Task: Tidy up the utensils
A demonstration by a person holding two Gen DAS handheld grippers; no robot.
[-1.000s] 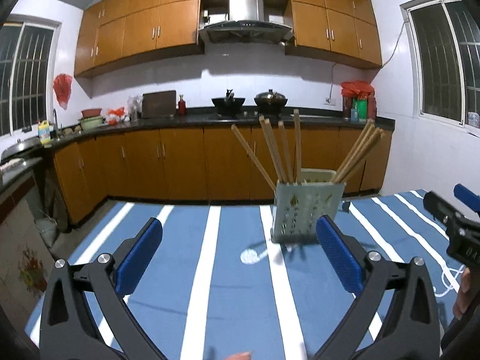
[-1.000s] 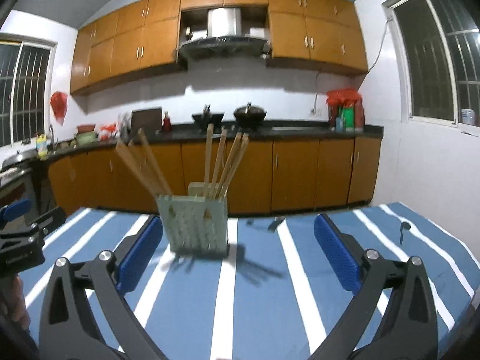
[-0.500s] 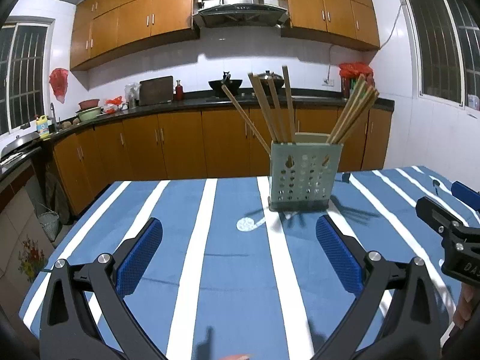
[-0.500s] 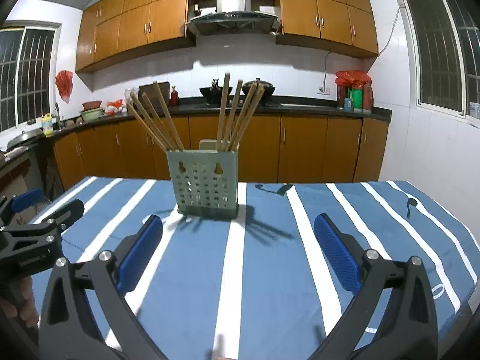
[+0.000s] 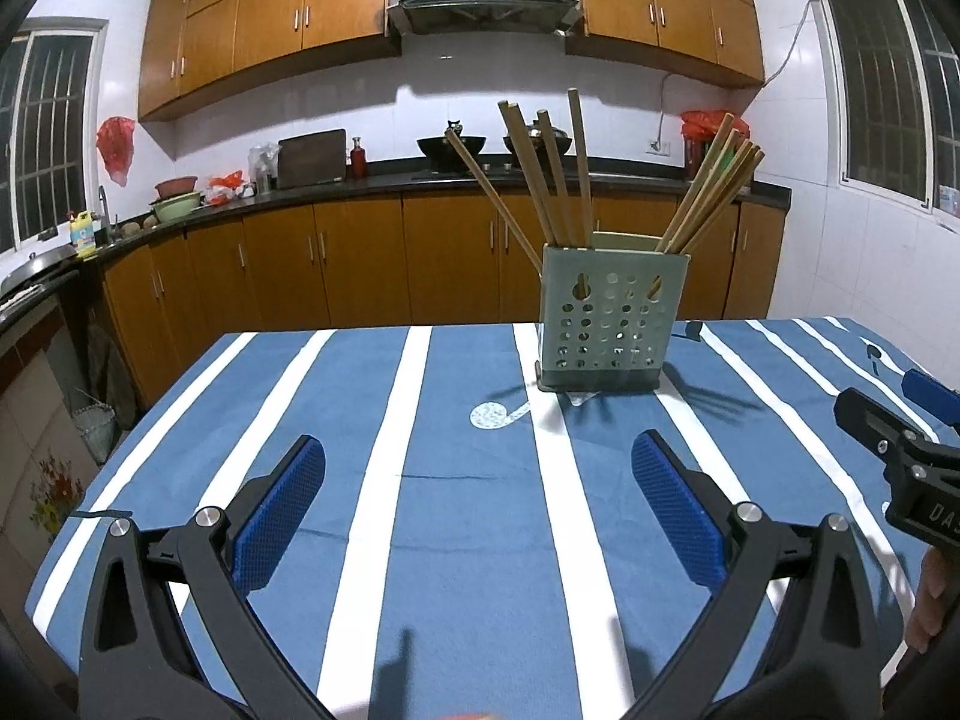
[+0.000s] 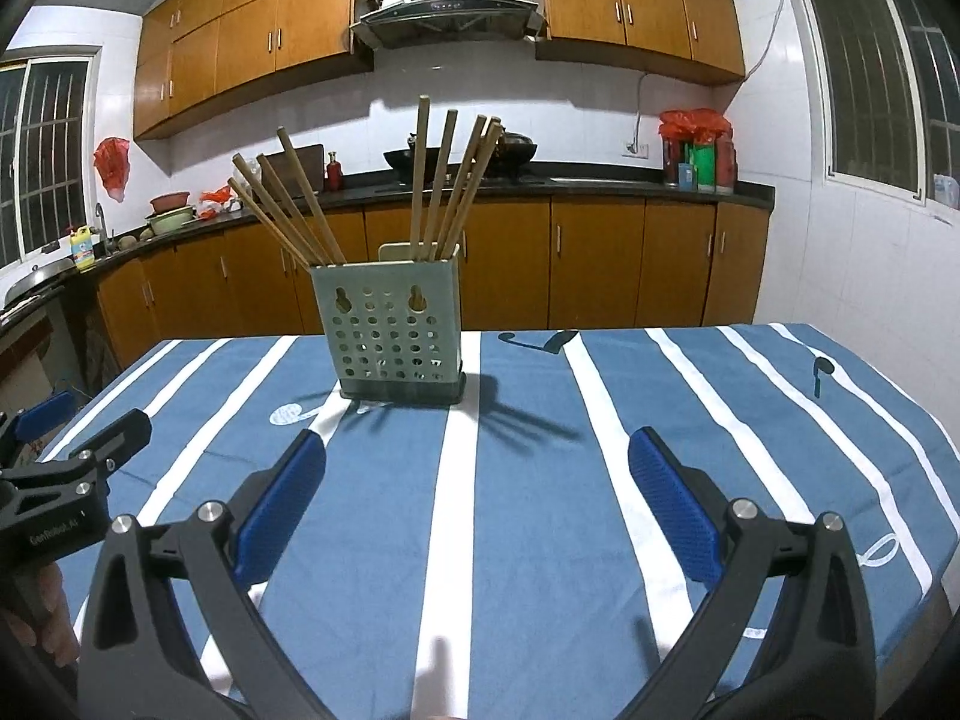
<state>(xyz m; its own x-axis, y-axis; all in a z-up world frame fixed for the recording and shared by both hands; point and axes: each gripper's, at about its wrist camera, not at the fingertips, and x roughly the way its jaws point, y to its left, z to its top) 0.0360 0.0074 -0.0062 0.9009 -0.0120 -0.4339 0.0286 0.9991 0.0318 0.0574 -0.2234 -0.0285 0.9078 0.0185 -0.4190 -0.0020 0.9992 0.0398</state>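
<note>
Tablecloth: holder beyond spread jaws.

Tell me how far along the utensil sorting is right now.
Looks essentially done: the chopsticks stand in two bunches in the perforated holder on the striped tablecloth. Nothing is in hand; the left gripper and right gripper both hover with jaws open and empty. No loose utensils show on the visible cloth.

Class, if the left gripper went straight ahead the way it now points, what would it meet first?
Probably bare tablecloth: the left gripper aims left of the holder, which stands ahead and right. Depth is unclear.
</note>
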